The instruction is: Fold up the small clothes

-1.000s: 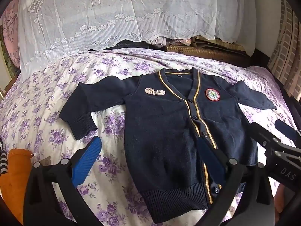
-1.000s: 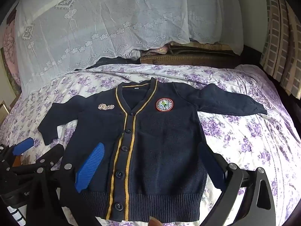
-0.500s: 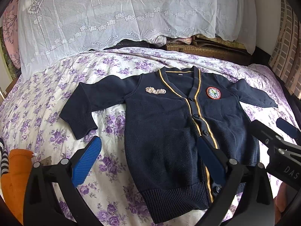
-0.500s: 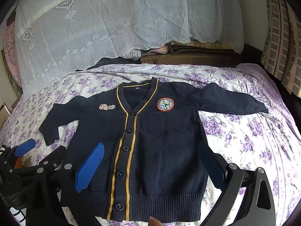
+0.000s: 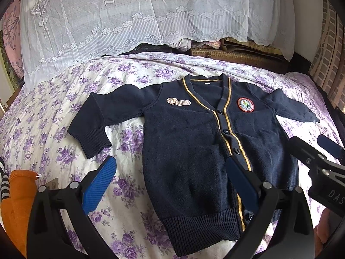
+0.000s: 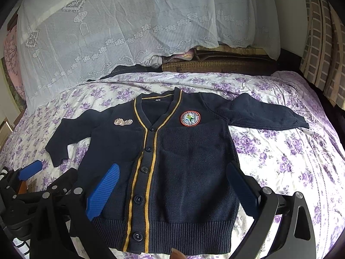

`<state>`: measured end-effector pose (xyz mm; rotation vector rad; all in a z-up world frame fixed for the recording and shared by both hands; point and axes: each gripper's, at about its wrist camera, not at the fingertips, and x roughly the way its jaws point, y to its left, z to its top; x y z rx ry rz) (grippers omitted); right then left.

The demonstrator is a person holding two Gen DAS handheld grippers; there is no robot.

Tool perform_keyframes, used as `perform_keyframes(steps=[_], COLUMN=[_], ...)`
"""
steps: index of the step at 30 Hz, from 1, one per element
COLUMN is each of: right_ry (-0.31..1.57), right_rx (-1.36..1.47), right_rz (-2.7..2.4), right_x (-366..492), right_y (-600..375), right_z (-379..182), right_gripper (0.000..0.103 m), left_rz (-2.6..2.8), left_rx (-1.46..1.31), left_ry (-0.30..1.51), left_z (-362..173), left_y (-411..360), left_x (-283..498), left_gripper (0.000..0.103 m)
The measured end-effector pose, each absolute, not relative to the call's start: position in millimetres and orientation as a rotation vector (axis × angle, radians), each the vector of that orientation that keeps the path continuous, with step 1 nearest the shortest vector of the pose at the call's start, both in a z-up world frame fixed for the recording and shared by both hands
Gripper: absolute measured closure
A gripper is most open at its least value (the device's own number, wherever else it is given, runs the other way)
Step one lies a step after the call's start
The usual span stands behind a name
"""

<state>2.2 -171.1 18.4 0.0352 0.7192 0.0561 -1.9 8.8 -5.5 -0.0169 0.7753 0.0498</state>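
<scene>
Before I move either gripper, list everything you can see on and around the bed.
cardigan: 1, navy with yellow placket trim, flat and buttoned on the bed, sleeves spread
round crest patch: 1, red-rimmed, on the cardigan's chest
name badge: 1, pale, on the opposite chest
bedsheet: 1, white with purple flowers, under the cardigan
lace cover: 1, white, draped over the pile at the bed's far end
orange garment: 1, at the bed's near left edge
left gripper: 1, black with blue pads, open above the cardigan's hem side
right gripper: 1, black with blue pads, open above the cardigan's lower front
</scene>
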Motion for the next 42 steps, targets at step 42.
perform_keyframes(steps=[42], right_ry=[0.723], right_rx=[0.051], right_rz=[0.064], right_x=[2.7], right_y=[-173.5], right_z=[17.8], right_gripper=[0.003], left_rz=[0.053], left_rx=[-0.01], left_ry=[0.781], left_z=[-7.0], left_y=[7.1], left_x=[-0.9], left_gripper=[0.004])
